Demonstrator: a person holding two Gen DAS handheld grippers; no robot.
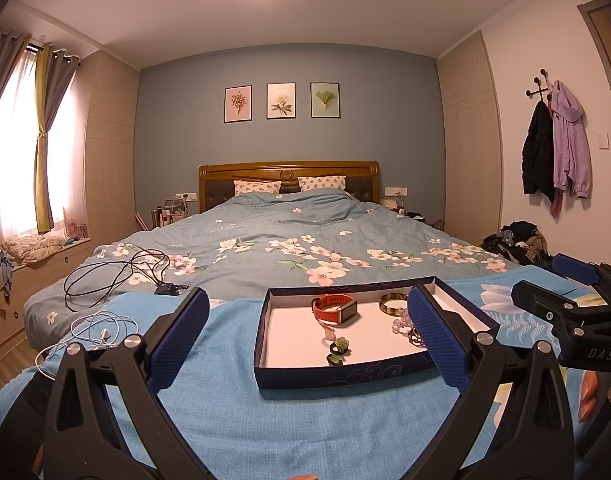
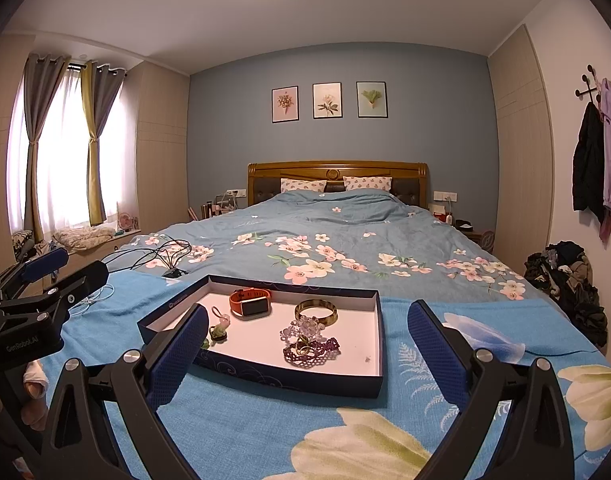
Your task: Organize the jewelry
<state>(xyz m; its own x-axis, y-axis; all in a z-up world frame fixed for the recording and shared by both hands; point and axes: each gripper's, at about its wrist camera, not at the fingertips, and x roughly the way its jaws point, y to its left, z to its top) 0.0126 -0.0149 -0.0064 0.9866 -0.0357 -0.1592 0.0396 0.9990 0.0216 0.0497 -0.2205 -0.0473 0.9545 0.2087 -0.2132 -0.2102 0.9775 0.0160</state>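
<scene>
left wrist view: my left gripper (image 1: 307, 326) is hovering with its jaws spread wide and nothing between them, in front of the near wall of the dark blue tray (image 1: 337, 374), which is lying on the bright blue floral blanket (image 1: 233, 412) at the foot of the bed. inside the tray, the orange watch (image 1: 334, 309) is sitting toward the far wall, the brown bangle (image 1: 393, 303) is lying to the right of the watch, and two small green pieces (image 1: 337, 352) are resting near the near wall. beyond the tray's left wall, a white cable (image 1: 101, 330) and a black cable (image 1: 117, 276) are lying on the bed. my right gripper (image 1: 545, 288) is showing beyond the tray's right wall.

right wrist view: my right gripper (image 2: 307, 330) is likewise hanging with jaws wide apart and empty, at the tray's near wall (image 2: 289, 380). within the tray, clear beads (image 2: 303, 326) are lying just nearer than the bangle (image 2: 316, 311), and a purple bracelet (image 2: 311, 350) is lying against the beads on their near side.
</scene>
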